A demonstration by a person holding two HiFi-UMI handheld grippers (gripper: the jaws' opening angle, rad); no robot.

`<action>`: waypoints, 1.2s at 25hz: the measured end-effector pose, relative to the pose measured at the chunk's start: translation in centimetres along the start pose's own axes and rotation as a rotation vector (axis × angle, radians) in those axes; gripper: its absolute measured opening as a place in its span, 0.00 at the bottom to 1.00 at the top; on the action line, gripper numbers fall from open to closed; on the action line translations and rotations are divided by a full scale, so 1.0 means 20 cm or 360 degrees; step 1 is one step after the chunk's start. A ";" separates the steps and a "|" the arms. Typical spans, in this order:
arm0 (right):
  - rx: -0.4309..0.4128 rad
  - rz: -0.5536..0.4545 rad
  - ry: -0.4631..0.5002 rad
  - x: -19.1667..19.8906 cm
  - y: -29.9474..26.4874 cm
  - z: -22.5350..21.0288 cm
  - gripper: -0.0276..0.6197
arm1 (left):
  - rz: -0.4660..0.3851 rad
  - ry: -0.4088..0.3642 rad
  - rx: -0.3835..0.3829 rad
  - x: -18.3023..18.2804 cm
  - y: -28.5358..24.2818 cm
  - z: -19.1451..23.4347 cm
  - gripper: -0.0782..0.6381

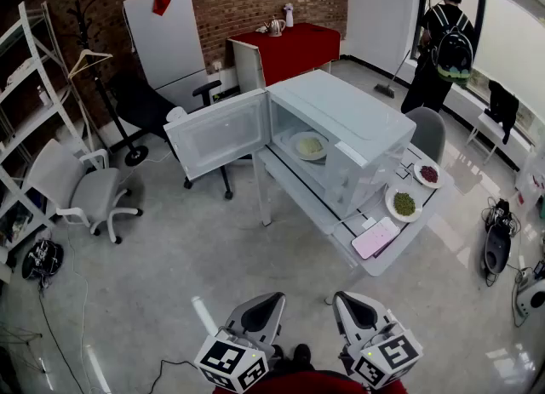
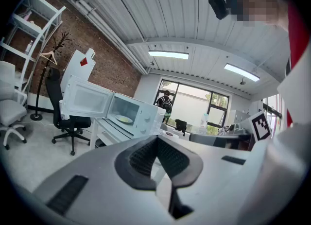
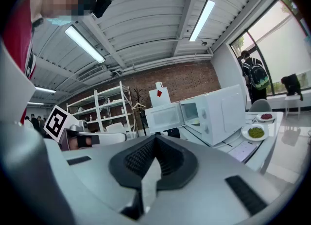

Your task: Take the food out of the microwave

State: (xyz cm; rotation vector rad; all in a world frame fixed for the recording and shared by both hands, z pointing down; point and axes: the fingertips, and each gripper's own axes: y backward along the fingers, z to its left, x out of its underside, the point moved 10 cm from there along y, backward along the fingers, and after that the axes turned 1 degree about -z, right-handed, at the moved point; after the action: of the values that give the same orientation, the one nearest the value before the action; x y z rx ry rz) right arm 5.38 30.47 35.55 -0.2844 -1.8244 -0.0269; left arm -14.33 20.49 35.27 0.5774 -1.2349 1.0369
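The boxy white microwave [image 1: 358,124] is open, pale food [image 1: 311,144] on a round plate [image 1: 295,149] inside; left gripper [image 1: 273,299] and right gripper [image 1: 341,298] fingers pressed together, empty.

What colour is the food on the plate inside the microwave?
Pale yellowish food on a white plate, clearest in the head view.

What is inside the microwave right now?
One plate of pale food sits on the microwave floor, with the door open. The microwave's top hides the cavity's far right side.
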 end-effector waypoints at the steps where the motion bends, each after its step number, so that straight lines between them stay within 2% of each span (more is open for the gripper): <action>1: 0.0004 0.0001 -0.0002 0.00 0.00 -0.01 0.06 | 0.0003 -0.0001 0.0001 0.00 0.00 0.00 0.12; 12: -0.0023 0.0027 0.0003 -0.01 -0.05 -0.06 0.06 | 0.0022 0.0018 -0.0024 0.00 -0.06 0.02 0.12; 17: -0.0054 -0.0006 -0.0018 -0.02 -0.06 -0.09 0.06 | 0.0024 0.0130 -0.0007 0.02 -0.10 0.04 0.12; 20: -0.0057 -0.0011 0.0021 -0.04 -0.05 -0.12 0.06 | 0.0038 0.0178 -0.0004 0.02 -0.14 0.06 0.12; 30: -0.0078 -0.0057 0.0095 -0.12 -0.12 -0.18 0.06 | 0.0028 0.0121 -0.0061 -0.10 -0.29 0.11 0.12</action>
State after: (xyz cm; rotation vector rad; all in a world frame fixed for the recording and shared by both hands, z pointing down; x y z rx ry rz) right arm 8.98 27.12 34.51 -0.2827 -1.7711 -0.1043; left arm -10.25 15.34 35.03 0.4941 -1.1923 1.0385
